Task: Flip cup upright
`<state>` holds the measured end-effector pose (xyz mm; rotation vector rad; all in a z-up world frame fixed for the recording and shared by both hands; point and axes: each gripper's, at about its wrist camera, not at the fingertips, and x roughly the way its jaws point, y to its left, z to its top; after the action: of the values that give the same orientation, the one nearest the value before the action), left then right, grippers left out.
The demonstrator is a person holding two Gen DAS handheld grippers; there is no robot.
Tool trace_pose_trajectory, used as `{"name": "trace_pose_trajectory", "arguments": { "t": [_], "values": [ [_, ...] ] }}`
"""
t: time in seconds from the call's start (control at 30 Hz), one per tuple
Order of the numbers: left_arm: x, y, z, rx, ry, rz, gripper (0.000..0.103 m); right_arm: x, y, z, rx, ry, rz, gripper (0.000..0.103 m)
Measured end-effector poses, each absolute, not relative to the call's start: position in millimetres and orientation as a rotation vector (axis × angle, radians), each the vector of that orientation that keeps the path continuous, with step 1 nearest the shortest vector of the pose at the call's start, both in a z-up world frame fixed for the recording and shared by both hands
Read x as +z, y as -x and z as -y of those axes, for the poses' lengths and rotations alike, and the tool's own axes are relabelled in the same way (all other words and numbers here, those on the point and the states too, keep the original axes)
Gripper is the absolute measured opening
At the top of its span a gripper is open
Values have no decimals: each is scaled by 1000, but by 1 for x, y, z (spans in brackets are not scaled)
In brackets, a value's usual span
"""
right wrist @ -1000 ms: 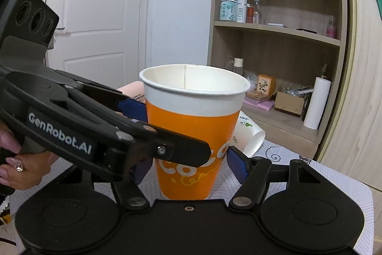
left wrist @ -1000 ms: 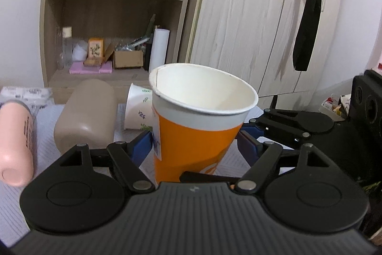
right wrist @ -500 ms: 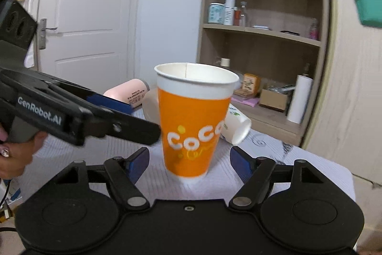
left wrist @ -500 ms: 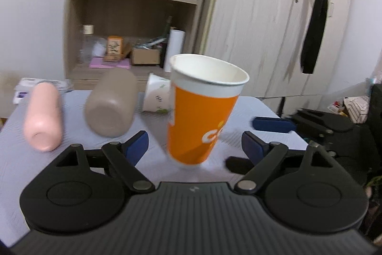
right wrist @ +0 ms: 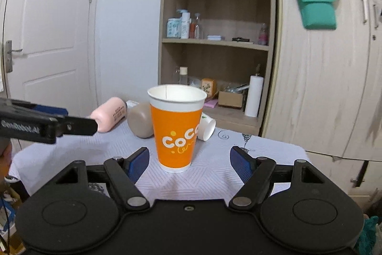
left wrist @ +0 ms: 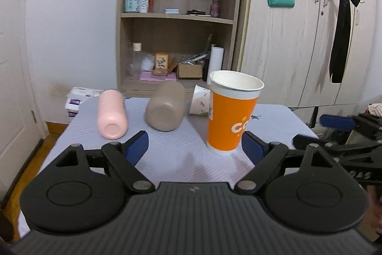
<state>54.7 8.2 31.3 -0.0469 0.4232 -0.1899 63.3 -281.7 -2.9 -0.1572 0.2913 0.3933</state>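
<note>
Cup (right wrist: pixel 177 130) upright on bench (right wrist: pixel 214 181), 12 o'clock; both grippers' fingers (right wrist: pixel 139 160) open, empty; retreat without nudging.

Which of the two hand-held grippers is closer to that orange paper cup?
Roughly equal. The left hand-held gripper has the orange paper cup beside its right finger; the right hand-held gripper has it centred, jaws open.

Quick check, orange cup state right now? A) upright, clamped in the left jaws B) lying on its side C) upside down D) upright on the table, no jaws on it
D: the orange cup stands mouth-up on the table, with the right gripper and left gripper both open and clear of it.
</note>
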Motion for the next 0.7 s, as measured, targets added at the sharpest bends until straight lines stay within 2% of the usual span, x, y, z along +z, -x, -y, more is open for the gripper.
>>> {"name": "trace_pose_trajectory", "arguments": {
  "t": [0.2, 0.5, 0.57, 0.7],
  "values": [
    [33, -37, -14, -174, 53, -433, 85, 8, -41, 283, 344, 120, -282, 81],
    [38, -24, -18, -176, 59, -429, 92, 8, -26, 285, 291, 112, -300, 84],
    [39, -23, -19, -165, 56, -426, 95, 8, -23, 282, 288, 117, -295, 86],
    [39, -22, -20, -156, 50, -424, 102, 8, -19, 276, 250, 132, -277, 97]
  ]
}}
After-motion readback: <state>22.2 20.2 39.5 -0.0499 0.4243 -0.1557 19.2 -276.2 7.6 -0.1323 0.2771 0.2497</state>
